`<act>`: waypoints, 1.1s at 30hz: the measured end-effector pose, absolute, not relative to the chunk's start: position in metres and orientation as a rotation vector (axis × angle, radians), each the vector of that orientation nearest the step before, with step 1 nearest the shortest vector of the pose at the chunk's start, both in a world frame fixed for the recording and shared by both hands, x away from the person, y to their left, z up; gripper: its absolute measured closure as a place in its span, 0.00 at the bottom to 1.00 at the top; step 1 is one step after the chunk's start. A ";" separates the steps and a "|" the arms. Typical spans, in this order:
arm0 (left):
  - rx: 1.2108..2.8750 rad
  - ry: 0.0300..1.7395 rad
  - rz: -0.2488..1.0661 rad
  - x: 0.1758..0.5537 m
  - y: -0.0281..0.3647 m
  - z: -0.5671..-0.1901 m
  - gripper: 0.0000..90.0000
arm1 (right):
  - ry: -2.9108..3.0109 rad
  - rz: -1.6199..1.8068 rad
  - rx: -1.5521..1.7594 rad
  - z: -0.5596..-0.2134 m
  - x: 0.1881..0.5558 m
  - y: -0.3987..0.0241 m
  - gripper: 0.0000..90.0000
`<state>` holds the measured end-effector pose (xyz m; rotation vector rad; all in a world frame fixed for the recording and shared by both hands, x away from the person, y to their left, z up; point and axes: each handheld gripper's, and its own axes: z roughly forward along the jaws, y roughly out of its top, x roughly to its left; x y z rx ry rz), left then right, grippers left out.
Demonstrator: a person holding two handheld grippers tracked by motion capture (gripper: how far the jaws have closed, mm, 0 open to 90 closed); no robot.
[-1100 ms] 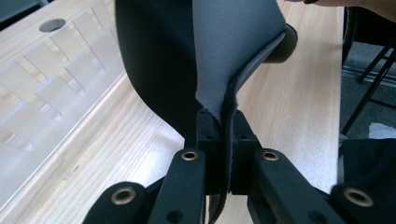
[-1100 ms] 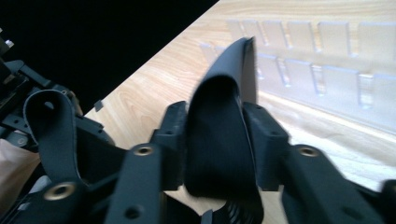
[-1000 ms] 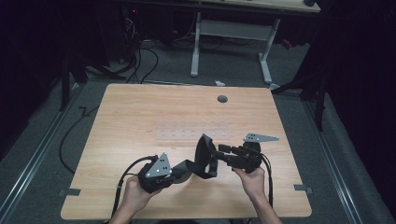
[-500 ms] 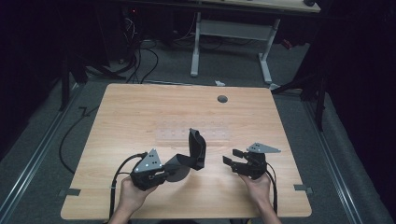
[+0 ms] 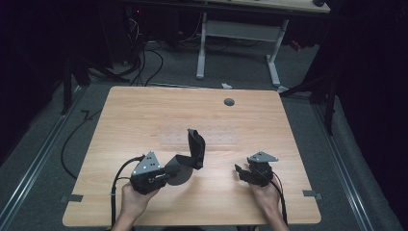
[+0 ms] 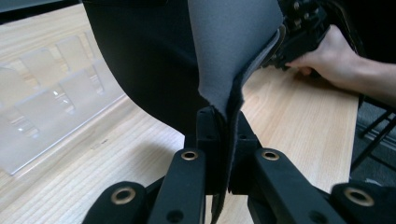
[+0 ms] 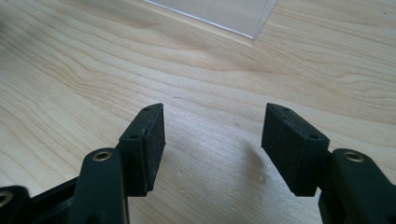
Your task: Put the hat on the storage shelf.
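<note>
A floppy dark piece (image 5: 193, 153), black outside and grey felt inside (image 6: 229, 46), stands curled above the table. My left gripper (image 5: 169, 171) is shut on its lower edge, and its jaws (image 6: 223, 128) pinch the thin sheet between them. To the right, my right gripper (image 5: 239, 171) rests low by the table, apart from the piece. Its jaws (image 7: 212, 137) have just been opening and stand open, with only bare wood between the pads. The other hand and its gripper (image 6: 308, 32) show behind the piece in the left gripper view.
A clear plastic tray with several shallow compartments (image 5: 204, 136) lies flat at mid-table, just beyond the piece; its corner (image 7: 219, 14) is ahead of my right jaws. A round grey grommet (image 5: 229, 102) sits near the far edge. Cables trail from both grippers over the near edge.
My right gripper has let go of the dark piece's upper end, moved right and sunk toward the table, its jaws opening. The left gripper has kept its grip and hardly moved.
</note>
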<state>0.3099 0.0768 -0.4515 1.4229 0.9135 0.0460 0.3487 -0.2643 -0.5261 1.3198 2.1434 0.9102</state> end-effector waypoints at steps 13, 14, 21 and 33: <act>1.355 0.944 0.098 0.328 0.091 -0.437 0.96 | 2.145 0.905 1.360 -0.531 0.350 -0.268 0.41; 1.356 0.943 0.105 0.329 0.092 -0.436 0.96 | 2.145 0.906 1.360 -0.531 0.350 -0.268 0.41; 1.326 0.964 0.121 0.339 0.099 -0.429 0.96 | 2.147 0.907 1.360 -0.531 0.350 -0.267 0.40; 1.290 0.982 0.138 0.354 0.101 -0.419 0.96 | 2.147 0.909 1.359 -0.531 0.349 -0.267 0.40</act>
